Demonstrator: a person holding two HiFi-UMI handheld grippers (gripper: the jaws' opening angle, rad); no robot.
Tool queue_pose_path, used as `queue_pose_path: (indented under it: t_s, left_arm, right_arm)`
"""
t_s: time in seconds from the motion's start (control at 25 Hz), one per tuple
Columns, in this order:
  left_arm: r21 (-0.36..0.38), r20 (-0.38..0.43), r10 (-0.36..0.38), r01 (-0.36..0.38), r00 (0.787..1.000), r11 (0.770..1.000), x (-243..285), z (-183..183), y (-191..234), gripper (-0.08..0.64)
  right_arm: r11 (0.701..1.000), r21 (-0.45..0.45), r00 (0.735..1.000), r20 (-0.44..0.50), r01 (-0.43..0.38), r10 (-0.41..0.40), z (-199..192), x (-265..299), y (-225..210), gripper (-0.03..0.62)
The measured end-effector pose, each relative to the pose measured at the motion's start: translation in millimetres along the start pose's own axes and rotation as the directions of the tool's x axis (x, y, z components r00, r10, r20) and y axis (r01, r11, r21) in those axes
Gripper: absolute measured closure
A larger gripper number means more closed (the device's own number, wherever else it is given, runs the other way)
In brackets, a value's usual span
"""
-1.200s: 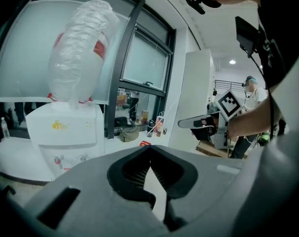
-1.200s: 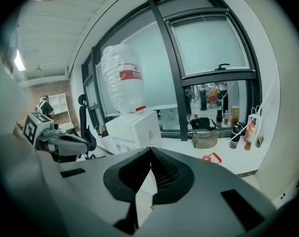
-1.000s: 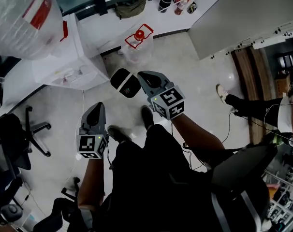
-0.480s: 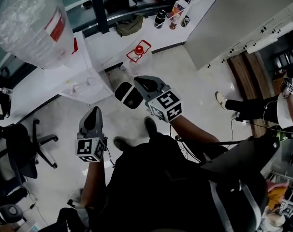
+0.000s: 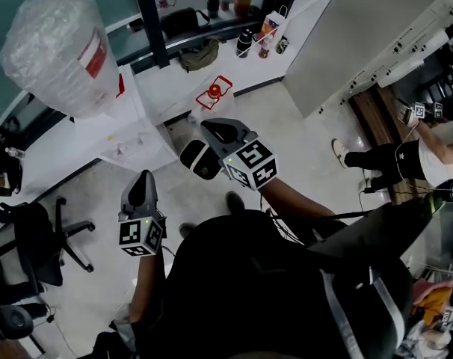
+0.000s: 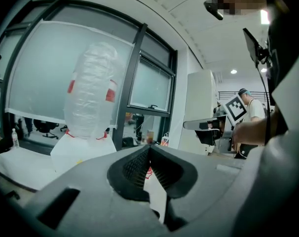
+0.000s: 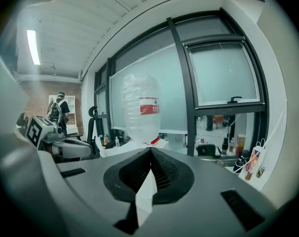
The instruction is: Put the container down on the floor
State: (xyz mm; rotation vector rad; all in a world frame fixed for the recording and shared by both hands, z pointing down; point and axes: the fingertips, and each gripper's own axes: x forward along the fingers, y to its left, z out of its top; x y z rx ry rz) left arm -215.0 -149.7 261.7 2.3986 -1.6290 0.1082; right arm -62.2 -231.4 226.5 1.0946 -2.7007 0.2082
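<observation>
The clear container with the red cap and red handle (image 5: 214, 94) stands upright on the floor (image 5: 309, 152). It is ahead of the right gripper (image 5: 214, 129), past its jaw tips and well apart from them. From here it looks set down already, so the step reads as finished, or as waiting for a fresh pick-up. I cannot say which.

Neither gripper holds it. The right gripper's jaws are pressed together with nothing between them, and its own view shows the ribbed pads meeting at the tips. The left gripper (image 5: 141, 182) hangs lower and to the side of the container's line, also closed tight on nothing.

If the container is to be lifted and placed again, the jaws need to spread first. My guess is that the red handle is the easiest thing to pinch, since the clear body looks wide and slick. It should come down flat on its base, and the jaws should let go only once it rests.

The white water dispenser (image 5: 129, 137), with the big upturned bottle (image 5: 58, 47) on top, stands just to the left of the container as the jaws point. An approach from the open floor side looks safer, as a swing past the dispenser could knock it.
</observation>
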Motion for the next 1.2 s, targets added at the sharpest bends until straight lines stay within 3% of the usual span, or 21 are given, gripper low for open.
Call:
queue_pose_path:
  t_s: [0.24, 0.52, 1.2]
  left_arm:
    - [-0.028, 0.0, 0.049, -0.049, 0.999, 0.998, -4, 12, 3, 0.548]
    - [-0.01, 0.003, 0.053, -0.053, 0.999, 0.999, -2, 24, 1, 0.548]
    - [0.006, 0.0, 0.051, -0.051, 0.999, 0.999, -5, 25, 5, 0.548]
  right_arm:
    - [1.0, -0.015, 1.0, 0.002, -0.002, 0.002, 11, -6, -1, 0.586]
    - [0.999, 0.033, 1.0, -0.003, 0.009, -0.009, 11, -9, -8, 0.586]
    - [1.0, 0.016, 1.0, 0.014, 0.011, -0.011, 15, -5, -5, 0.586]
